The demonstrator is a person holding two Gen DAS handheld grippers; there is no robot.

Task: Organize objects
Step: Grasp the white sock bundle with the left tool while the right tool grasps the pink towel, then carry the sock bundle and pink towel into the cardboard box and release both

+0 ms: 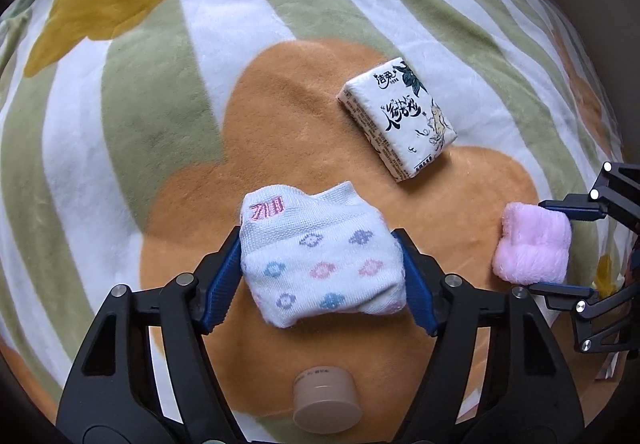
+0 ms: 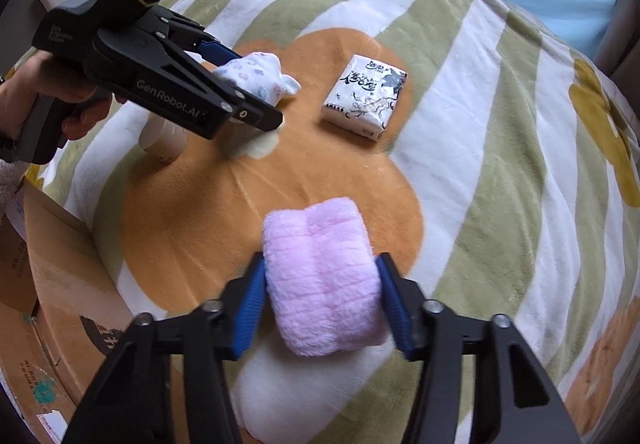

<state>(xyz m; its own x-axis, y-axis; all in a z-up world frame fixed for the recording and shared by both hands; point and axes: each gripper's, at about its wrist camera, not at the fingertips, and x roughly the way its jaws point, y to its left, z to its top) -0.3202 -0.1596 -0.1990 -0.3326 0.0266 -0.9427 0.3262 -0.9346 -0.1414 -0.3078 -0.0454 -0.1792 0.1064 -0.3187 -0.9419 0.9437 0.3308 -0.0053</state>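
My left gripper (image 1: 322,272) is shut on a folded white sock with coloured flower dots (image 1: 320,260), held above the orange flower of the blanket. It also shows in the right wrist view (image 2: 256,77), at the left gripper (image 2: 240,83). My right gripper (image 2: 322,296) is shut on a folded pink fluffy cloth (image 2: 320,280). In the left wrist view that cloth (image 1: 532,242) is at the right edge, between the right gripper's fingers (image 1: 560,244). A white tissue pack with black print (image 1: 400,117) lies on the blanket ahead; it also shows in the right wrist view (image 2: 364,97).
A beige round jar (image 1: 326,402) stands on the blanket under my left gripper; it also shows in the right wrist view (image 2: 164,141). The striped flower blanket (image 1: 160,103) covers the surface. A cardboard box (image 2: 44,276) sits at the left in the right wrist view.
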